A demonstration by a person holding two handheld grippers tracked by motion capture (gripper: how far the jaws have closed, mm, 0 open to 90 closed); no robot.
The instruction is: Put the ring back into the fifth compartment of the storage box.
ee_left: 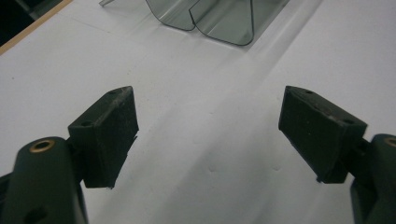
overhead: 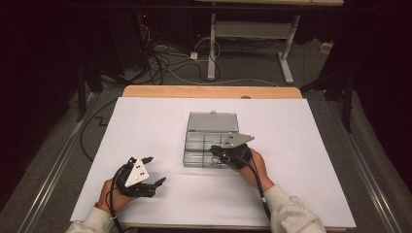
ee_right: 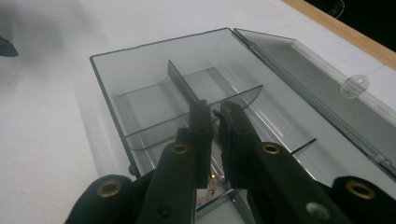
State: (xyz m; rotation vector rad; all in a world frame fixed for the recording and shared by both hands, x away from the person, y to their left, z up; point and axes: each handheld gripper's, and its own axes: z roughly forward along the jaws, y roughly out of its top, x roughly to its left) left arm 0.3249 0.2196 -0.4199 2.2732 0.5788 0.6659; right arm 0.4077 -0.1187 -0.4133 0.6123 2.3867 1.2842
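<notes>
Jaws: right gripper (ee_right: 215,116) nearly clenched inside clear grey plastic compartment box (ee_right: 140,102), lid open; left gripper (ee_left: 208,135) spread wide, empty, over white table sheet (overhead: 145,126). Cables on floor beyond.

White sheet (overhead: 160,126) covers the wooden table (overhead: 211,91). On the floor behind it, a tangle of cables (overhead: 165,60) and a white desk frame (overhead: 250,36).
</notes>
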